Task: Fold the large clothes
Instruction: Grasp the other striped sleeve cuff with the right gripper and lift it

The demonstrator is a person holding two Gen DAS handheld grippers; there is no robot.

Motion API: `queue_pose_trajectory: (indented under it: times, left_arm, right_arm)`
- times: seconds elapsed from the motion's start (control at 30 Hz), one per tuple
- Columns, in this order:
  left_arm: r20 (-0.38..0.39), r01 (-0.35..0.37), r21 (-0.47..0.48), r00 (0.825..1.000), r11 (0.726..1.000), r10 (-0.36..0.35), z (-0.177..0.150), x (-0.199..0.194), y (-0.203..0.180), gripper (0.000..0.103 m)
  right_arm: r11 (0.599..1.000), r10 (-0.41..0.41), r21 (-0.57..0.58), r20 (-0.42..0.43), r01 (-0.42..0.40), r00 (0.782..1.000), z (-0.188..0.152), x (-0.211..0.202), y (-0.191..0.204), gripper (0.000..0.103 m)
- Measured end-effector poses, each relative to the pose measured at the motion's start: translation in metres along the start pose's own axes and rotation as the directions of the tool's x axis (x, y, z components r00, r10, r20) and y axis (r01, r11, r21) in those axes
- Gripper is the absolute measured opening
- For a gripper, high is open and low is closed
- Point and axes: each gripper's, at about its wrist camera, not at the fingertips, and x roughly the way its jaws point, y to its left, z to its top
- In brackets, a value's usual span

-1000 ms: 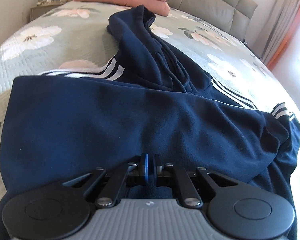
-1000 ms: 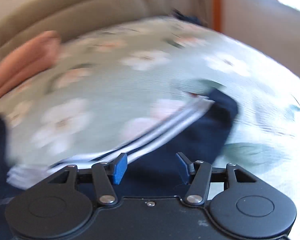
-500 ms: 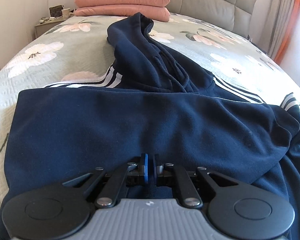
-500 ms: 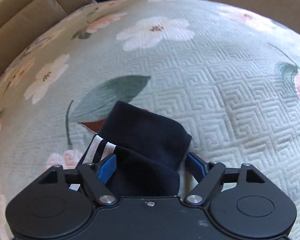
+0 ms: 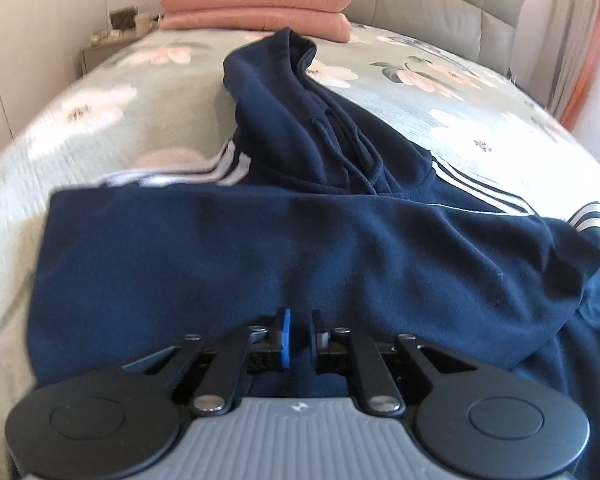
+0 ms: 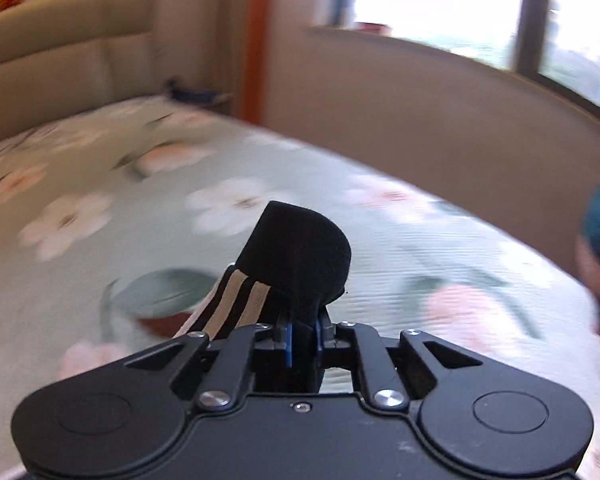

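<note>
A navy hoodie [image 5: 260, 264] with white sleeve stripes lies on the floral bed, its body folded across the front and its hood [image 5: 284, 92] pointing to the headboard. My left gripper [image 5: 299, 334] is shut on the hoodie's near edge, with a narrow gap between the blue pads. In the right wrist view my right gripper [image 6: 304, 338] is shut on the striped sleeve cuff [image 6: 300, 256] and holds it up above the bed.
Folded pink bedding [image 5: 256, 4] is stacked against the grey headboard [image 5: 440, 8]. A nightstand [image 5: 112, 40] stands at the far left. The right wrist view shows the bed's floral cover [image 6: 100, 208], a wall and a window [image 6: 460, 8].
My right gripper closed on the sleeve cuff and lifted it off the bed, tilting up toward the window. My left gripper stayed clamped on the hoodie and its view shifted slightly.
</note>
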Motion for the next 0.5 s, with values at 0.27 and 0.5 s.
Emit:
queue_pose_trajectory:
  times: [0.27,0.5]
  left_arm:
    - [0.044,0.007,-0.034,0.999,0.999,-0.005,-0.009,-0.026,0.009,0.030]
    - [0.174,0.123,-0.037,0.978,0.992,-0.114,0.000,-0.077,0.035,0.030]
  right_arm:
    - [0.997,0.074,0.003,-0.020,-0.074,0.997,-0.024,-0.058,-0.012,0.012]
    - [0.819,0.566,-0.182,0.104,-0.544,0.818,-0.064,-0.252,0.079,0.013]
